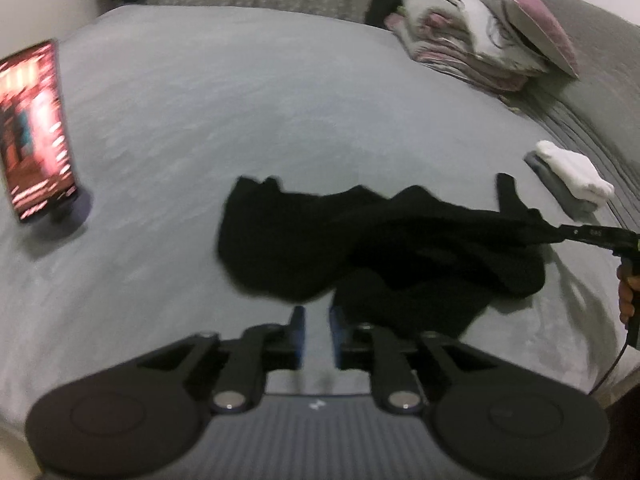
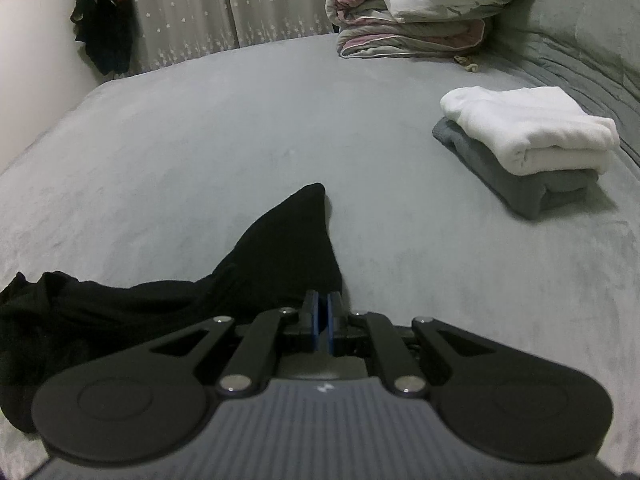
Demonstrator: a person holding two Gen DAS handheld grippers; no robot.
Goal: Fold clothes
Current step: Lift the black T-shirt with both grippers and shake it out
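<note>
Bed (image 2: 200, 128): one black garment (image 1: 320, 240) lies crumpled, right claw (image 2: 323, 312) clenched on its corner, left claw (image 1: 317, 332) released, empty. Two folded items (image 2: 528, 140) stacked nearby; no legible writing.

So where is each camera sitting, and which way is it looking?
Left wrist view: sits on the left gripper, looking down across the grey bed at the black garment; its jaws stand apart with nothing between them, and a hand shows at the right edge.
Right wrist view: sits on the right gripper, facing the folded stack; its jaws are shut on the black garment.
Both views share the garment, the stack and the bedding pile.
</note>
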